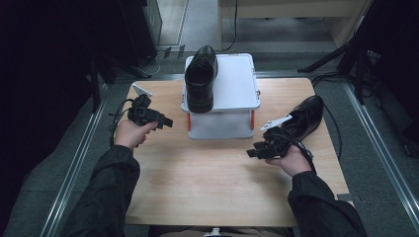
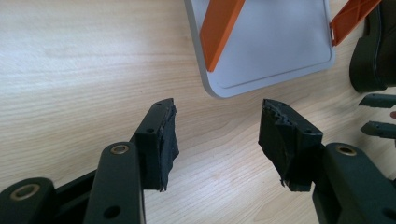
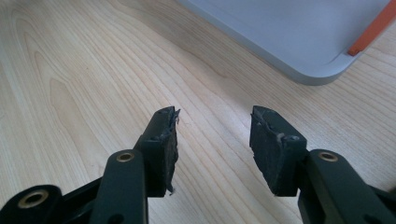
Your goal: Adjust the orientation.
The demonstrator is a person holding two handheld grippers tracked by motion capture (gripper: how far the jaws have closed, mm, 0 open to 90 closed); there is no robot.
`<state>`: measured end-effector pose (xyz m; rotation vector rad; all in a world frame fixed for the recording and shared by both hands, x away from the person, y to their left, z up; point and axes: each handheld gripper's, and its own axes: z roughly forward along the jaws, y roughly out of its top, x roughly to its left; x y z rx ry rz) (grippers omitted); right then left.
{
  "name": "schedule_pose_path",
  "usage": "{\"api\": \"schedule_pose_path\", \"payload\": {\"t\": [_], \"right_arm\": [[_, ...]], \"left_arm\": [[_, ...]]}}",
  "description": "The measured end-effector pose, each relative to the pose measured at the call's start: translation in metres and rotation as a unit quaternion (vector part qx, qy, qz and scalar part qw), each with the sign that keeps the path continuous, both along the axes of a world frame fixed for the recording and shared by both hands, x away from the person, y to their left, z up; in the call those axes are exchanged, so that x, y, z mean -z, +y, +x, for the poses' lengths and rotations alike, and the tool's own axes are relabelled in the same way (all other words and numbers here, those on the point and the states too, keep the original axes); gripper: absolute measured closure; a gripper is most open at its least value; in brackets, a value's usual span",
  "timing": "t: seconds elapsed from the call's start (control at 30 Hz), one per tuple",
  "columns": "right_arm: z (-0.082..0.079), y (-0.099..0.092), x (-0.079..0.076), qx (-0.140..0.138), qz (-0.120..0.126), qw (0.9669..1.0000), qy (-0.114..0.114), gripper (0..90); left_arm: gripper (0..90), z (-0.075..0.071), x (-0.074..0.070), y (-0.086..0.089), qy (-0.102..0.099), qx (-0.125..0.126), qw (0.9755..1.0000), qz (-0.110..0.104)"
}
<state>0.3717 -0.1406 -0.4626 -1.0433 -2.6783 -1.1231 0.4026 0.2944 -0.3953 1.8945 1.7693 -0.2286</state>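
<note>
Shoe A (image 1: 201,79) sits on the white stand (image 1: 237,79), upper centre of the high view, toe pointing away. Shoe B (image 1: 304,116) lies on the table (image 1: 207,182) at right, just beyond the right gripper (image 1: 253,151). Left gripper (image 1: 168,122) is left of the stand. Both grippers: jaws apart, nothing between them, over bare wood.

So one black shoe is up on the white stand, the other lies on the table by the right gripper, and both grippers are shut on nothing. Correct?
Not quite: both grippers are open. The left gripper and right gripper views show their jaws apart over bare table. The high view confirms one shoe on the white stand, the other shoe on the table by the right gripper.
</note>
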Motion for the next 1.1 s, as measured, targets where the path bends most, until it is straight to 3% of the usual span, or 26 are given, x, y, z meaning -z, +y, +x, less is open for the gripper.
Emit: {"api": "schedule_pose_path", "payload": {"t": [0.13,0.27,0.4,0.47,0.73,0.8,0.87,1.1], "right_arm": [[0.000,-0.001,0.000,-0.001,-0.005,1.0000,-0.002,52.2],[0.000,-0.002,0.001,0.002,-0.009,1.0000,-0.001,52.1],[0.000,-0.004,0.001,0.008,-0.014,0.9999,-0.001,51.8],[0.000,-0.005,0.001,0.009,-0.015,0.9999,-0.002,52.1],[0.001,-0.012,-0.001,0.018,-0.008,0.9998,0.000,53.0],[0.002,-0.017,-0.005,0.026,-0.005,0.9997,0.001,53.9],[0.003,-0.021,-0.011,0.031,0.000,0.9995,-0.006,53.9],[0.012,-0.037,-0.028,0.044,0.002,0.9990,-0.013,54.3]], "left_arm": [[45.5,-0.006,0.011,-0.004,-0.012,0.006,0.9999,0.001],[45.2,-0.013,0.022,-0.006,-0.011,0.014,0.9998,0.010],[44.9,-0.021,0.031,-0.006,-0.015,0.009,0.9998,-0.004],[44.9,-0.023,0.036,-0.008,-0.011,0.015,0.9998,0.005],[44.8,-0.030,0.042,-0.012,-0.015,0.030,0.9994,0.014],[44.8,-0.031,0.044,-0.015,-0.016,0.036,0.9989,0.026],[44.7,-0.032,0.046,-0.017,-0.015,0.040,0.9990,0.014],[44.7,-0.032,0.046,-0.018,-0.020,0.050,0.9985,0.011]]}}
